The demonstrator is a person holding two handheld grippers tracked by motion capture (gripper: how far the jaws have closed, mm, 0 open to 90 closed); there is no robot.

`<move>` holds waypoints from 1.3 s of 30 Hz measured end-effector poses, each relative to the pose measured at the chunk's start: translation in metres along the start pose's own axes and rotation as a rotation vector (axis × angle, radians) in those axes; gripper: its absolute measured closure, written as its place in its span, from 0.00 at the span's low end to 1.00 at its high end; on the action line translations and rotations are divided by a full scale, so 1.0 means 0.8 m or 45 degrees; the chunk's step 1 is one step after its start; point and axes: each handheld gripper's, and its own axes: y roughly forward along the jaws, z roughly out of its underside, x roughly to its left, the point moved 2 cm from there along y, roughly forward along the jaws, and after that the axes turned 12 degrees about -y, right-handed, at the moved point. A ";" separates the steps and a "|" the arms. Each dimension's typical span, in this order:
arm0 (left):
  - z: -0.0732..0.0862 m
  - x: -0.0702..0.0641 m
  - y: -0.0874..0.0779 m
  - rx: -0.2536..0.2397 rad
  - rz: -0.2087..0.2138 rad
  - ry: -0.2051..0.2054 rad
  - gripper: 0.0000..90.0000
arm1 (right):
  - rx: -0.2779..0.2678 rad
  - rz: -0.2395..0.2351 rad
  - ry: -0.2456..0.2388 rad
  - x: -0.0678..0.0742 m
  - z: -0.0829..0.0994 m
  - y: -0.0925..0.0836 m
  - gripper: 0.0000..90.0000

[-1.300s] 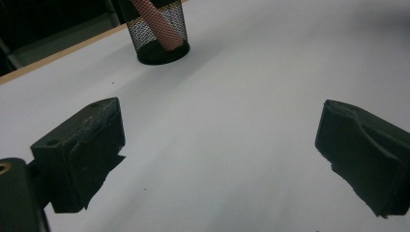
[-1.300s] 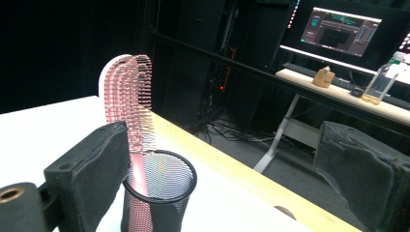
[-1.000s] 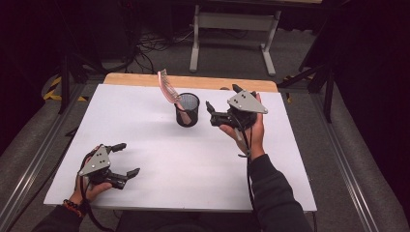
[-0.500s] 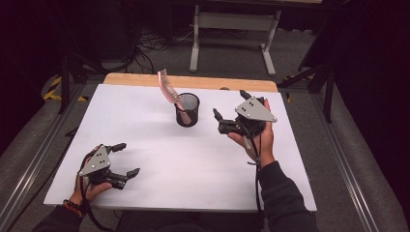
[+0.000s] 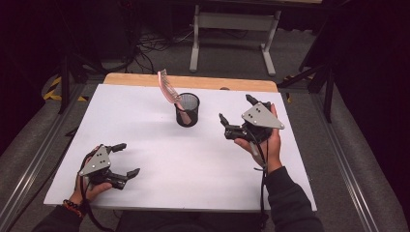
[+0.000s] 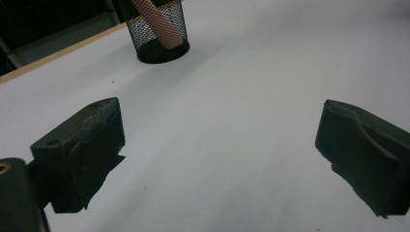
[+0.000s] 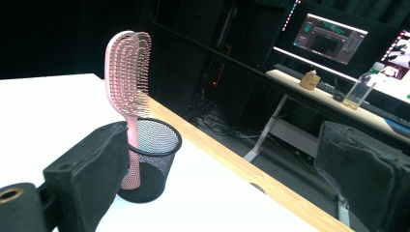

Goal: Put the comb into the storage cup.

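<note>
A pink hairbrush [image 5: 167,89] [image 7: 126,92] stands handle-down in a black mesh cup [image 5: 187,110] [image 7: 146,162] at the back middle of the white table [image 5: 145,125]. Its bristled head leans to the left above the rim. My right gripper [image 5: 237,116] hovers open to the right of the cup, jaws wide apart with nothing between them. My left gripper [image 5: 126,159] rests open near the front left corner, empty. In the left gripper view the cup [image 6: 157,29] stands far ahead with the brush handle [image 6: 154,21] inside.
A wooden strip [image 5: 193,82] runs along the table's far edge. Beyond it are a metal stand [image 5: 232,43], cables on the floor and, in the right gripper view, a desk with monitors [image 7: 333,38] and bottles.
My right gripper has moved right and toward the person, away from the cup, and come lower. The left gripper has stayed where it was.
</note>
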 end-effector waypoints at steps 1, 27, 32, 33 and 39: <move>0.000 0.000 0.000 0.001 0.000 0.001 0.05 | 0.000 0.003 0.001 0.001 0.000 -0.001 0.07; 0.000 -0.001 -0.001 0.005 -0.004 0.007 0.05 | 0.031 -0.020 -0.032 0.029 0.028 -0.031 0.07; -0.001 0.000 -0.003 -0.001 -0.008 0.006 0.05 | 0.048 -0.018 -0.032 0.033 0.038 -0.039 0.07; -0.001 0.000 -0.003 -0.001 -0.008 0.007 0.05 | 0.047 -0.014 -0.031 0.034 0.039 -0.040 0.07; -0.001 -0.002 -0.002 0.002 -0.003 0.011 0.05 | 0.065 -0.025 -0.017 0.036 0.048 -0.046 0.07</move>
